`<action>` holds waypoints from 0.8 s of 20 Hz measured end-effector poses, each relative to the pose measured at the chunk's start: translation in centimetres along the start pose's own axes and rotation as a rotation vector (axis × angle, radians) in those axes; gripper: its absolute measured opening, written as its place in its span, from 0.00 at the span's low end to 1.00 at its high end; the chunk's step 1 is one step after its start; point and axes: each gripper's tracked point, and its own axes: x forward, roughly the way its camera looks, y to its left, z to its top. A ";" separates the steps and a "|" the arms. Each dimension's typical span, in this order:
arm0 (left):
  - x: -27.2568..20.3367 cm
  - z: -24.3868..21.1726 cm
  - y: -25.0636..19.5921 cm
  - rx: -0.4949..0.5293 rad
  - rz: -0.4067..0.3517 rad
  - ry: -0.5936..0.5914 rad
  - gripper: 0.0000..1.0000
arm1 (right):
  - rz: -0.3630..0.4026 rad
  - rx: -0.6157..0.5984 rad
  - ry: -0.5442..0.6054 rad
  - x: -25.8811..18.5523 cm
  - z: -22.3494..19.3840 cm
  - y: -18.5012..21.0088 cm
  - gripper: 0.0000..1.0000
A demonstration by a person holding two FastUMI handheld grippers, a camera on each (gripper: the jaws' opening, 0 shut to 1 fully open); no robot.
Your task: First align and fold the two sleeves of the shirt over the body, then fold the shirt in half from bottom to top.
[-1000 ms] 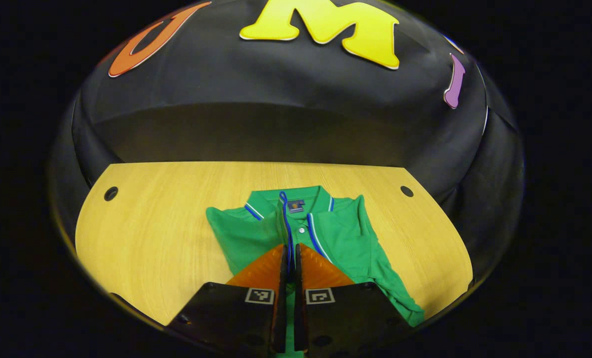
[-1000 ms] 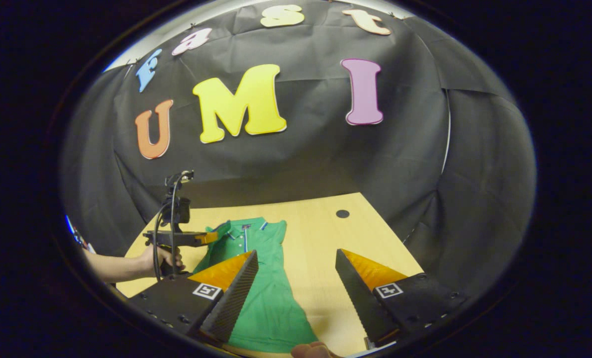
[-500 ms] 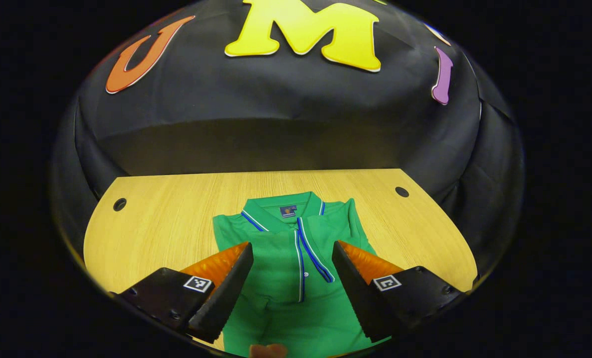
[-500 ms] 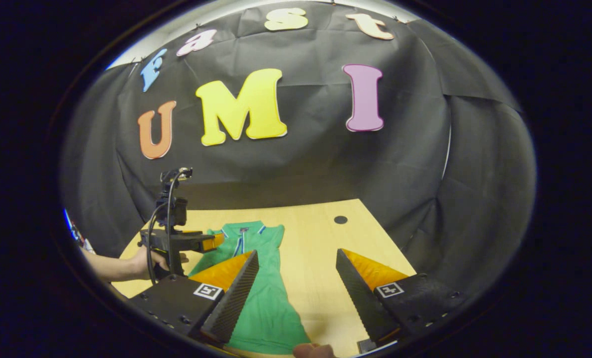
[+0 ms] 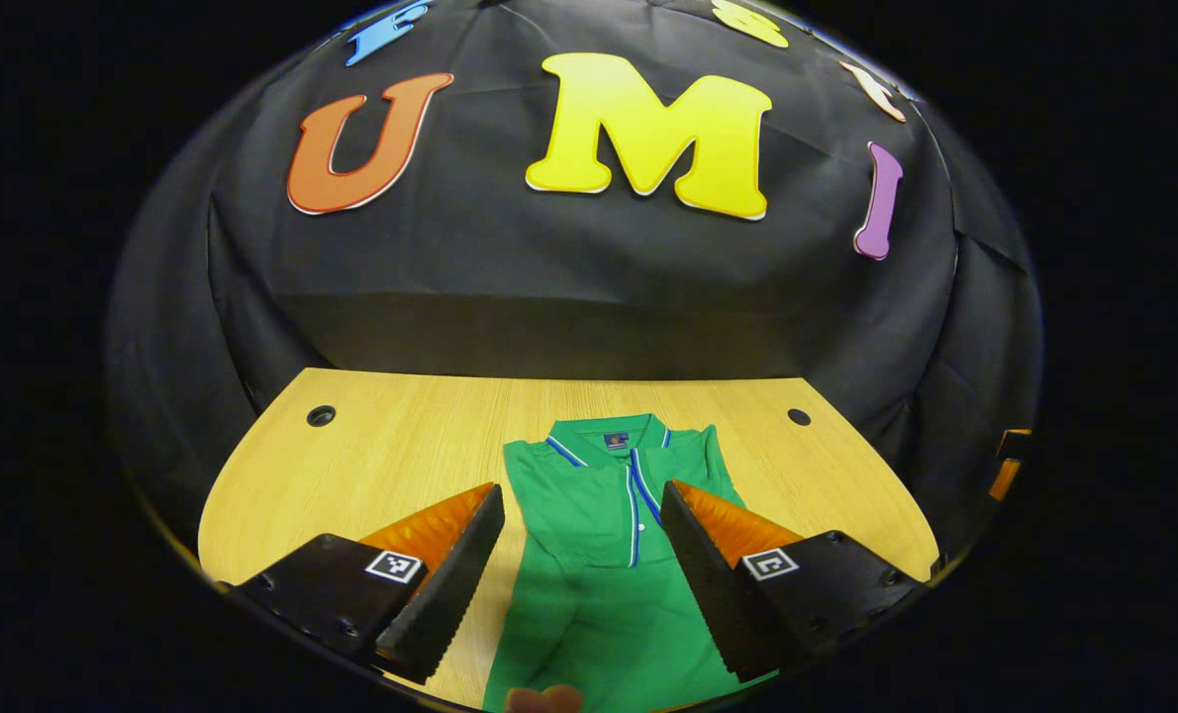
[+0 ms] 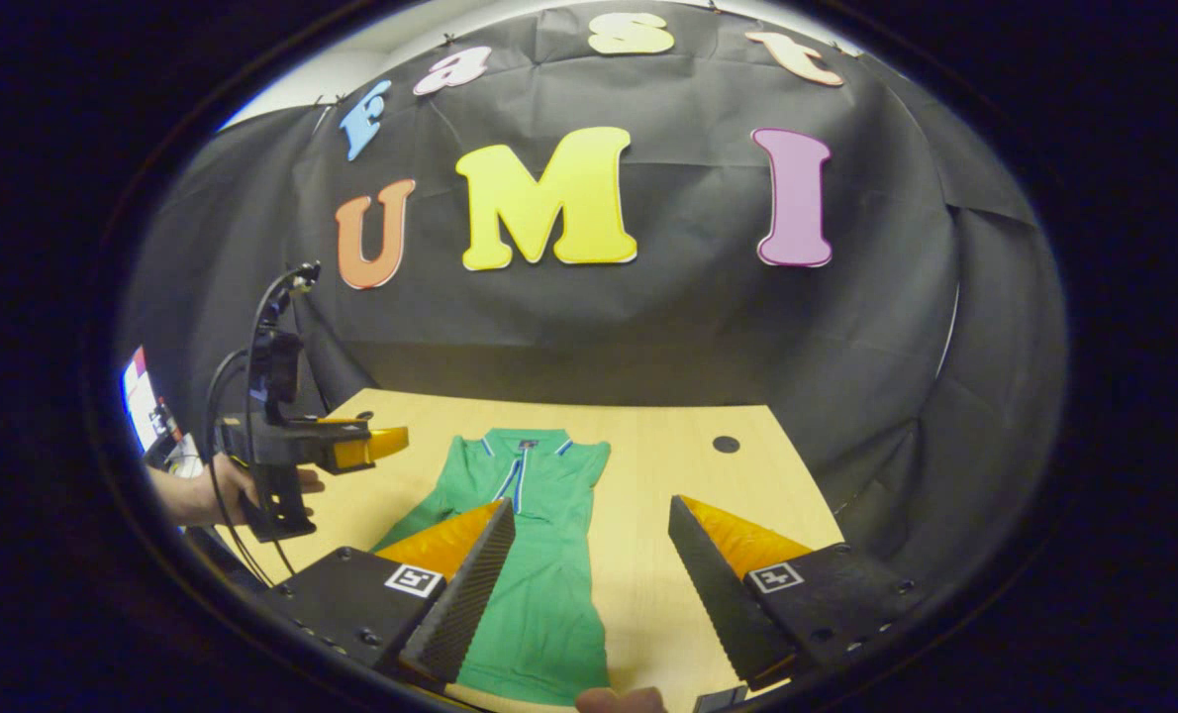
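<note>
A green polo shirt (image 5: pixel 604 555) with blue and white trim lies flat on the wooden table (image 5: pixel 391 456), collar toward the wall. Both sleeves lie folded over its body, leaving a narrow shape. My left gripper (image 5: pixel 581 495) hovers open above the shirt's chest, with nothing between its fingers. In the right gripper view the same shirt (image 6: pixel 535 555) runs from mid-table to the near edge. My right gripper (image 6: pixel 591 510) is open above the shirt's right side, its fingers empty. The left gripper (image 6: pixel 376 443), held by a hand (image 6: pixel 203 490), floats left of the shirt.
Two round cable holes (image 5: pixel 321 415) (image 5: pixel 799 417) sit in the table's far corners. Bare wood lies on both sides of the shirt. A fingertip (image 5: pixel 541 699) pokes in at the bottom edge. The black booth wall stands close behind the table.
My left gripper was shut on the shirt's placket a second ago; it opened, let go and pulled back and up. The shirt settled flat. The right gripper stayed open and shifted a little.
</note>
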 end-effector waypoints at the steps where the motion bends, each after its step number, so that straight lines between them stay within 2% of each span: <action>1: -1.1 -0.3 0.4 0.008 0.006 -0.003 1.00 | 0.016 -0.006 0.009 -0.1 -0.5 0.0 0.96; 5: -5.4 -1.8 1.8 0.033 0.018 0.008 1.00 | 0.090 -0.022 0.029 -0.4 -1.9 -0.1 0.96; 9: -9.4 -4.5 2.7 0.021 0.038 0.050 1.00 | 0.165 -0.021 0.097 -1.1 -4.6 0.2 0.96; 13: -13.3 -10.5 3.1 0.003 0.044 0.196 1.00 | 0.177 -0.087 0.219 -2.8 -9.8 0.5 0.96; 16: -15.8 -15.9 3.1 0.004 0.018 0.332 1.00 | 0.190 -0.124 0.333 -4.4 -14.6 0.6 0.96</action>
